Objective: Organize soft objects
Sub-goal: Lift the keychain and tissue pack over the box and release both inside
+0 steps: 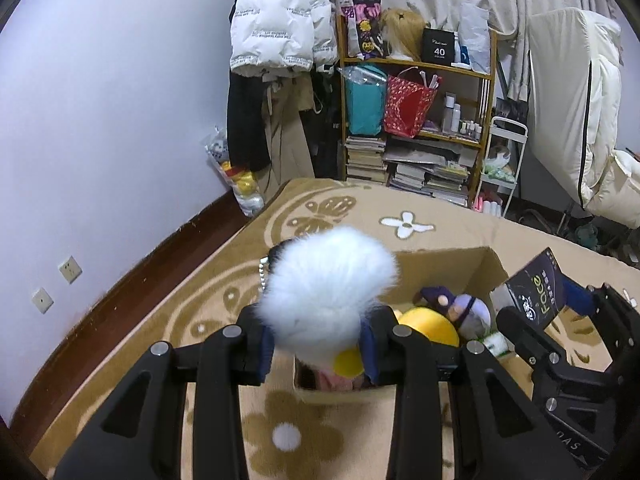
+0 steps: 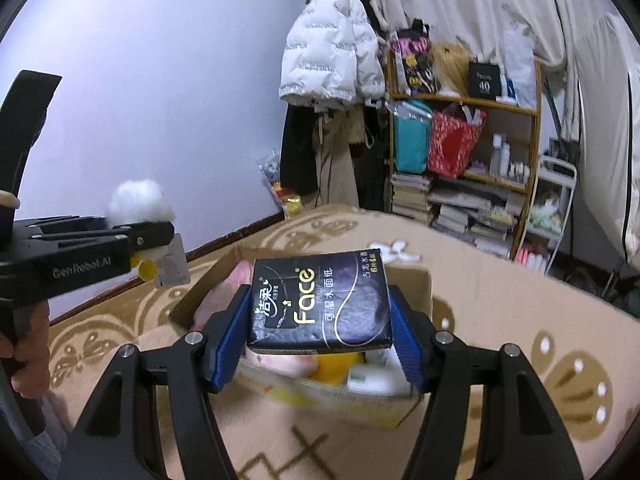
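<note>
Pale wall [image 1: 100, 100], patterned rug [image 1: 200, 300], cluttered shelf [image 1: 416, 120].

1. The dark tissue pack [image 2: 320, 300] reads "Face", "TISSUE" and Chinese characters "洁柔" and "可湿水面纸".
2. The left gripper [image 2: 150, 236] body reads "GenRobot.AI".
3. A black box [image 1: 439, 45] on the shelf [image 1: 416, 65] reads "40".

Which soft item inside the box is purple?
The small purple plush doll lying at the right end of the cardboard box, beside the round yellow toy.

Toys in a box on the rug

The box [image 2: 412, 292] sits under both grippers, toys inside; the fluffy toy [image 1: 332, 284] hangs left of the tissue pack [image 2: 320, 304].
</note>
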`<action>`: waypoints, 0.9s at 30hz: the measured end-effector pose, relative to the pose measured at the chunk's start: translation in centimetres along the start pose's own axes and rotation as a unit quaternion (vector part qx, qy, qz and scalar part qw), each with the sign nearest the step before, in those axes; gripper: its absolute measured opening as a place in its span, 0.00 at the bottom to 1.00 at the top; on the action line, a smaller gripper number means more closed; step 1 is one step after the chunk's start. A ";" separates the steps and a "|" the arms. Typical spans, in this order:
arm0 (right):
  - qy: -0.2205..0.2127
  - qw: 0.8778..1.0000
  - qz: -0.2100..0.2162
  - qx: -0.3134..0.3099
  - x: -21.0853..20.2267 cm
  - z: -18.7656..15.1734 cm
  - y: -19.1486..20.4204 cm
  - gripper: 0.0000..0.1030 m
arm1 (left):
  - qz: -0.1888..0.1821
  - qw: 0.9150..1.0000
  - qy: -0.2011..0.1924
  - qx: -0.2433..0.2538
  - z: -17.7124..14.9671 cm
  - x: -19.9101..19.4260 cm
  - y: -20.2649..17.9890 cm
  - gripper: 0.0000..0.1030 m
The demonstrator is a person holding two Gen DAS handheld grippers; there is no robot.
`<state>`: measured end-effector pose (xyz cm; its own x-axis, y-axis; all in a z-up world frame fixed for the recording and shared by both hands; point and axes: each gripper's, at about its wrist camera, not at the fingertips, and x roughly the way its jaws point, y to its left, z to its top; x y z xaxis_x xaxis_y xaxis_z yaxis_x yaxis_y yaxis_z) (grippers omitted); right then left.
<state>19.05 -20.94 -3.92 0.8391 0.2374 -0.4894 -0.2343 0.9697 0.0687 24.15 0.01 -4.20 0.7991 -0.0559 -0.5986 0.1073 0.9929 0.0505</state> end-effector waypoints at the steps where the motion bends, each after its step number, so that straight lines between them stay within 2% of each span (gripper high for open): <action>1: -0.002 1.000 0.000 -0.003 0.3 0.2 0.0 0.67 | -0.001 1.000 -0.004 0.003 0.1 0.3 -0.1 0.32; 10: 0.009 1.000 0.000 -0.017 3.2 -0.5 0.0 0.67 | -0.026 1.000 -0.009 -0.003 -0.5 2.6 -0.7 0.33; 18: 0.025 1.000 -0.002 -0.008 4.7 -1.7 -0.9 0.67 | -0.037 0.999 0.030 -0.003 -1.8 5.0 -1.4 0.34; 20: 0.030 1.000 -0.002 -0.004 5.0 -2.0 -1.3 0.70 | -0.039 0.999 0.032 -0.002 -1.9 5.2 -1.5 0.36; 22: 0.036 0.999 -0.002 0.003 5.3 -2.2 -1.7 0.85 | -0.038 0.999 0.034 -0.001 -2.0 5.2 -1.6 0.37; 23: 0.035 0.999 -0.002 0.008 5.2 -2.4 -1.9 0.88 | -0.035 0.999 0.038 0.000 -2.2 5.4 -1.7 0.42; 25: 0.032 0.999 -0.002 0.015 5.1 -2.6 -2.2 0.89 | -0.025 0.999 0.042 -0.001 -2.3 5.6 -1.7 0.52; 27: 0.035 0.999 -0.004 0.016 5.2 -2.6 -2.3 0.90 | -0.020 0.999 0.039 -0.002 -2.4 5.5 -1.6 0.54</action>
<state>22.66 -22.11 -8.82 0.8038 0.2258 -0.5503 -0.2112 0.9732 0.0909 26.91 -1.58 -9.49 0.7456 -0.0883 -0.6606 0.1365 0.9904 0.0216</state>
